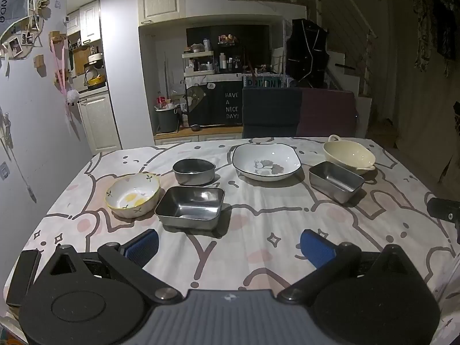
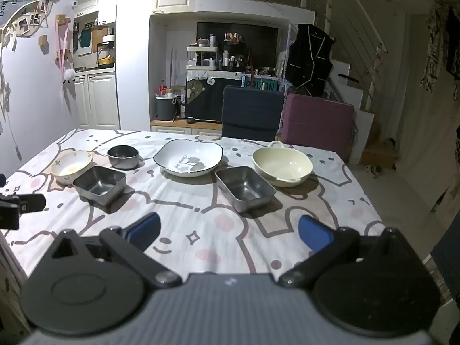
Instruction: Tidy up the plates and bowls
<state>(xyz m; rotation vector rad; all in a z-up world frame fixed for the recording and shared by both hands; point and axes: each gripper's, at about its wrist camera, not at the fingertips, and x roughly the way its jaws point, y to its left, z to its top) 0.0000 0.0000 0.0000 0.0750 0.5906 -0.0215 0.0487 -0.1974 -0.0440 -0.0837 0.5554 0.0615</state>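
Here, I hold both tongs wide and empty above the surface, nothing yet stacked. Left to right: lemon bowl, round steel bowl, steel tray, white plate, second tray, cream bowl. Next, likely, nesting matching pieces.

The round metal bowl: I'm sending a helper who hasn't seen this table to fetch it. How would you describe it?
On the table with the patterned cloth, look at the left-hand group of dishes. The round metal bowl sits behind the square steel tray and beside the lemon-print ceramic bowl. It is the only dish that is both round and dark metal.
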